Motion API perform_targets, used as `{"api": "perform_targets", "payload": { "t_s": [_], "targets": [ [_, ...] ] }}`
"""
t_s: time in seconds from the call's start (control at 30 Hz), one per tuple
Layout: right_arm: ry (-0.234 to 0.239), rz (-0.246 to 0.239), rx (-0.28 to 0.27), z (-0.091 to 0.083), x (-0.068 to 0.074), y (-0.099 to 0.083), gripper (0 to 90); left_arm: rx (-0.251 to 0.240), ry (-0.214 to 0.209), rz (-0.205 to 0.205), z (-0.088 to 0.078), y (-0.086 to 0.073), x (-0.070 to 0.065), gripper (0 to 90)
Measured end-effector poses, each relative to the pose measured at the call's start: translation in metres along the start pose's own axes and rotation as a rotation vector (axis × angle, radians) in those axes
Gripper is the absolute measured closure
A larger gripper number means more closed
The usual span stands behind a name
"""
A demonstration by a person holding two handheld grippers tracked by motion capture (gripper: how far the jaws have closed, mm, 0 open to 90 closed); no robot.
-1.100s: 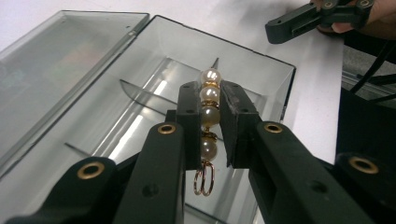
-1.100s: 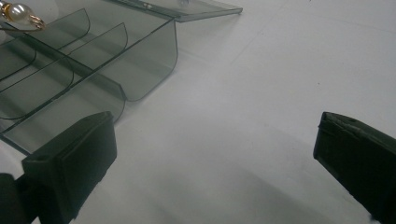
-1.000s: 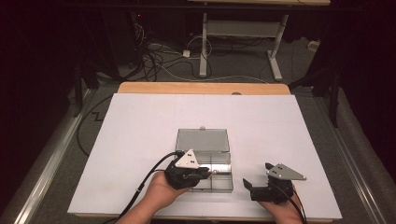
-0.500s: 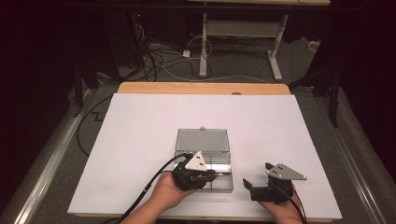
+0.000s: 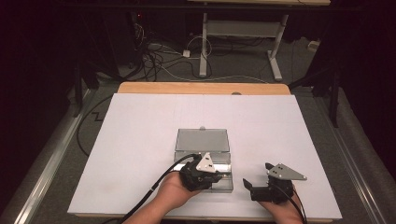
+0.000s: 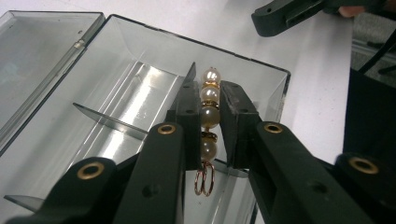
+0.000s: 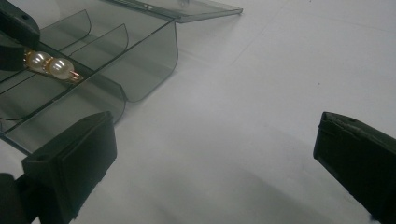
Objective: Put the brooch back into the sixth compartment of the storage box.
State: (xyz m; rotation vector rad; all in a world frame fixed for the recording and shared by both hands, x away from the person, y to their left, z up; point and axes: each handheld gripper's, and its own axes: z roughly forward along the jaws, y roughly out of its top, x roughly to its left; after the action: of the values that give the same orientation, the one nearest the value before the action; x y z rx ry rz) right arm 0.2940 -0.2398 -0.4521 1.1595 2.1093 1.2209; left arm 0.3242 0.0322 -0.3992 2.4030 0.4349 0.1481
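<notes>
A clear smoky plastic box (image 5: 202, 140) lies open in the middle of the white table, its lid flat behind it. My left gripper (image 5: 215, 173) hovers over the box's right end, shut on a short string of pearls (image 6: 208, 114) with gold spacers and two small gold rings at its near end. The pearls (image 7: 48, 65) hang above the divided compartments (image 6: 119, 112). To the right of the box my right gripper (image 5: 246, 184) rests low over bare table, its jaws wide apart with nothing between them; its left finger (image 7: 74, 161) sits near the box's corner.
The white table top (image 5: 140, 140) spreads wide around the box. A wooden strip (image 5: 201, 87) runs along the far edge. Beyond it, cables and a metal frame stand on the dark floor. The right gripper's jaw tip (image 6: 289, 14) shows past the box.
My left gripper has shifted rightward along the box, carrying the pearls toward its right end. The right gripper has stayed still.
</notes>
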Motion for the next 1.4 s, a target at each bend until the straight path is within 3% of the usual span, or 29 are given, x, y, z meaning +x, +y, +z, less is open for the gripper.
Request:
{"api": "perform_targets", "payload": {
  "t_s": [0.27,0.77,0.87,1.1,1.33,1.4],
  "targets": [
    [0.0,0.001,0.001,0.0,0.0,0.0,0.2,0.052,0.007,0.037,0.007,0.007,-0.001,77.2],
    [0.001,-0.001,0.001,0.0,0.0,0.0,0.2,0.085,-0.003,0.039,0.015,0.014,-0.001,76.9],
    [0.001,0.0,0.001,0.0,0.0,0.0,0.2,0.081,0.0,0.056,0.015,0.015,-0.002,76.2],
    [0.0,-0.002,0.002,0.0,0.0,0.0,0.2,0.06,0.003,0.042,0.009,0.014,0.0,64.3],
    [0.0,-0.002,0.006,0.0,0.001,0.0,0.2,0.017,-0.016,-0.023,0.0,0.005,0.008,53.5],
    [0.0,-0.005,0.006,0.001,0.0,0.0,0.2,0.021,0.003,-0.029,-0.003,0.002,0.012,52.7]
  ]
}}
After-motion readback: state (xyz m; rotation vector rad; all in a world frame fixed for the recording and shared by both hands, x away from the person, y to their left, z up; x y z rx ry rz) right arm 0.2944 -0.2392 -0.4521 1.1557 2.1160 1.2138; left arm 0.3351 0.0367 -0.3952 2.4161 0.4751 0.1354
